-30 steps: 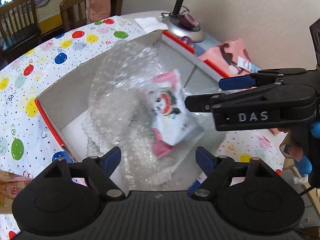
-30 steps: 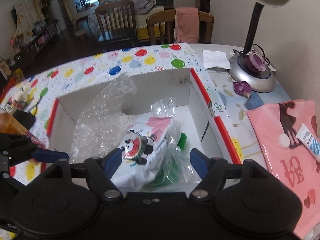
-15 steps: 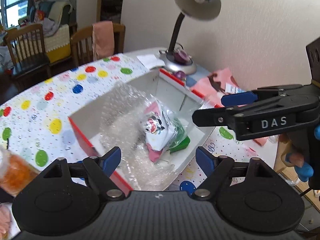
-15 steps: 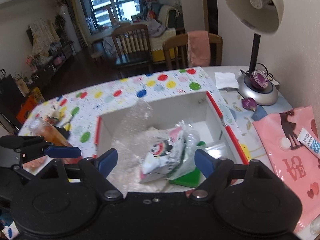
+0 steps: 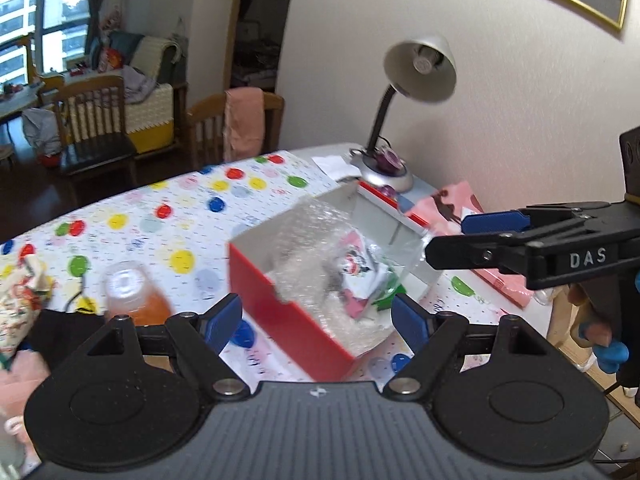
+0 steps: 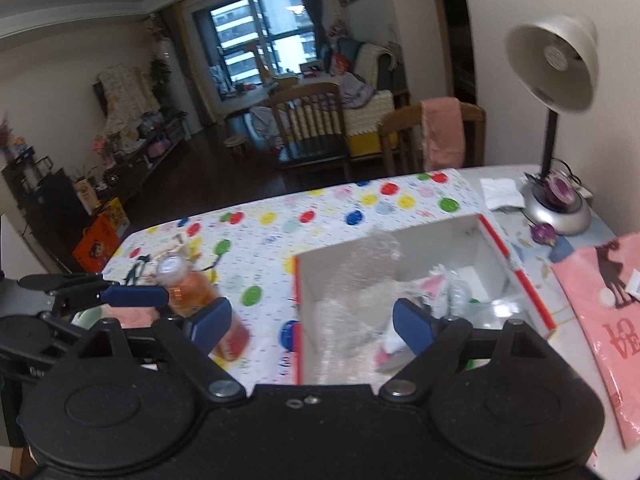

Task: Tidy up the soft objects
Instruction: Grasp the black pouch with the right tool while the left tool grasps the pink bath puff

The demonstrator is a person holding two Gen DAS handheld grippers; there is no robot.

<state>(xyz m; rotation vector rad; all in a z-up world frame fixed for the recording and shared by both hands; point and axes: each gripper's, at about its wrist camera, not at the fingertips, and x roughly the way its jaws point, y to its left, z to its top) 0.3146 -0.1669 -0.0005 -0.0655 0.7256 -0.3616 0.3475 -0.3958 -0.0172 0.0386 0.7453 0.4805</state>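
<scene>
A red-sided cardboard box (image 5: 294, 326) (image 6: 520, 280) stands on the dotted tablecloth. It holds bubble wrap (image 5: 308, 268) (image 6: 360, 280), a clear bag with a panda-print soft item (image 5: 356, 260) and something green (image 5: 390, 300). My left gripper (image 5: 318, 320) is open and empty, raised above the box's near corner; it also shows in the right wrist view (image 6: 132, 294) at the left. My right gripper (image 6: 312, 322) is open and empty, high over the box's left wall; it also shows in the left wrist view (image 5: 472, 234) at the right.
An orange drink bottle (image 5: 136, 296) (image 6: 200, 296) lies left of the box. A desk lamp (image 5: 416, 72) (image 6: 556, 80) stands at the table's far right by the wall. A pink bag (image 6: 612, 320) lies right of the box. A floral cloth (image 5: 20, 304) lies at the left.
Both grippers have risen and pulled back from the box, open and empty throughout. The box looks smaller now, and the bottle and the room beyond have come into view.
</scene>
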